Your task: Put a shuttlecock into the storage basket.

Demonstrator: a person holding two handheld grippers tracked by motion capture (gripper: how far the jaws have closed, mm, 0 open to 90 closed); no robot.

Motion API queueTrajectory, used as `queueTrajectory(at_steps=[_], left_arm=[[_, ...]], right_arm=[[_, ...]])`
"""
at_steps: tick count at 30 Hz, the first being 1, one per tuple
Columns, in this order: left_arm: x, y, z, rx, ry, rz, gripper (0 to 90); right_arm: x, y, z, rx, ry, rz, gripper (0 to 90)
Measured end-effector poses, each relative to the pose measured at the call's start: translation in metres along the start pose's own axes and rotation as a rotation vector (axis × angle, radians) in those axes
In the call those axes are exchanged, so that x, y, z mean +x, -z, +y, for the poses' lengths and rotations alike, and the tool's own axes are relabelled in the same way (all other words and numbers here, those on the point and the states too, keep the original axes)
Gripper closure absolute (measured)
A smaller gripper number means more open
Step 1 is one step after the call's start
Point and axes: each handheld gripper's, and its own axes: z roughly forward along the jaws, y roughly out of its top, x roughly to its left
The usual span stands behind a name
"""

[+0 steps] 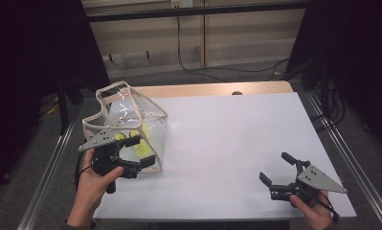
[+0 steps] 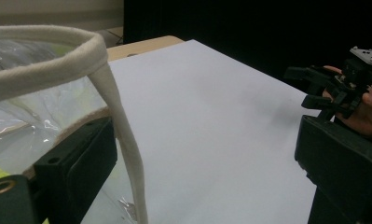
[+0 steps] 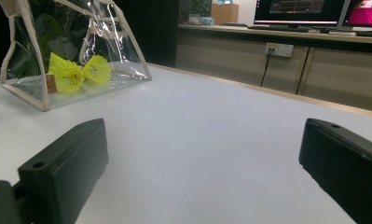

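Observation:
A clear plastic bag (image 1: 126, 120) with beige trim stands at the table's left side and holds two yellow shuttlecocks (image 1: 140, 143). My left gripper (image 1: 141, 154) is at the bag's near right corner, open. In the left gripper view a beige trim strap (image 2: 123, 149) runs down between the wide-apart jaws of the left gripper (image 2: 204, 140), close to the left one, and no pad presses on it. My right gripper (image 1: 276, 167) rests open near the table's front right corner with nothing between its fingers. From the right gripper (image 3: 202, 140) the bag (image 3: 104, 42) and shuttlecocks (image 3: 79, 72) show far off at the left.
The white tabletop (image 1: 227, 139) has a wooden far edge (image 1: 217, 89) and metal rails along both sides. Cables lie on the floor behind it. A counter with monitors (image 3: 305, 11) and a wall socket (image 3: 278, 49) stands beyond the table. The right gripper (image 2: 314, 86) shows farther off in the left gripper view.

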Motion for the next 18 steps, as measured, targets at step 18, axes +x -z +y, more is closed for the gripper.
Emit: queueTrajectory(at_steps=[18], left_arm=[[0.006,-0.005,-0.035,-0.009,-0.037,-0.01,5.3]], right_arm=[[0.0,0.0,0.0,0.002,0.0,0.003,1.1]])
